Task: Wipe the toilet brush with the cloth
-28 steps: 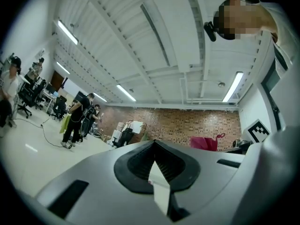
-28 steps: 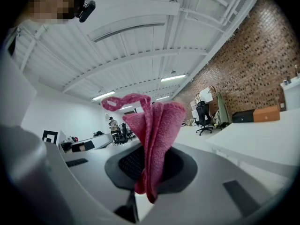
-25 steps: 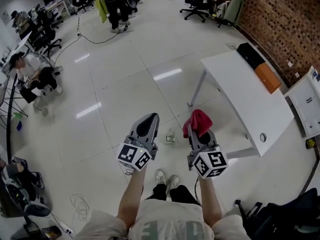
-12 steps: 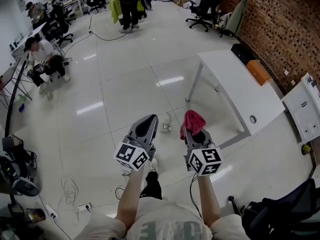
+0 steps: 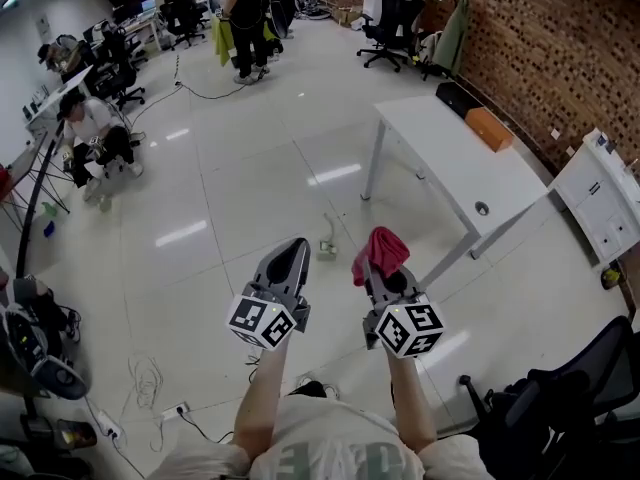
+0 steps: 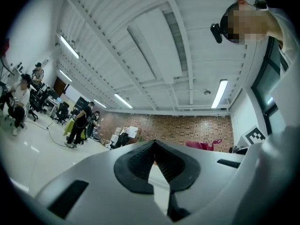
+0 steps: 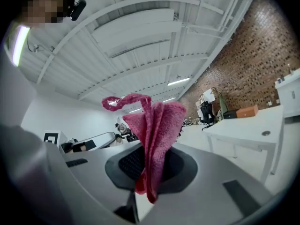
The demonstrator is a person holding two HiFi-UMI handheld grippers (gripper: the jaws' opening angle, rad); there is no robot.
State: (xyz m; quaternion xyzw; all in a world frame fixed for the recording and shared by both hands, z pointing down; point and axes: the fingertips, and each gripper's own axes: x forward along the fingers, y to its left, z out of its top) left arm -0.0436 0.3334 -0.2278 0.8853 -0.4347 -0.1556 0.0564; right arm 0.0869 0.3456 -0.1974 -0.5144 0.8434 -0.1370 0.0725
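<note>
The person stood in a big open office and held both grippers out in front, roughly level, side by side and a bit apart. The left gripper (image 5: 291, 250) had its jaws pressed together with nothing between them; the left gripper view showed the black pads meeting at the tip, with just ceiling and a far wall behind. The right gripper (image 5: 383, 276) had its jaws pinching the cloth (image 5: 381, 249), a red-pink terry one. It was bunched up and stuck out past the jaw tips, with a thin loop curling off the top in the right gripper view.

The toilet brush (image 5: 327, 249) was probably the small pale thing standing on the shiny white floor (image 5: 230, 198) ahead of the person. In the head view it showed in the gap between the two grippers, with a thin handle poking up. It was too small to say much more, and neither gripper touched it.

To the right stood a long white table (image 5: 440, 153), its top bare apart from a small round cable hole. A brick wall (image 5: 560, 48) ran behind it. On the far left a person (image 5: 95, 133) sat low by some desks, and a couple of other people (image 5: 245, 18) stood at the back of the room near some office chairs.
</note>
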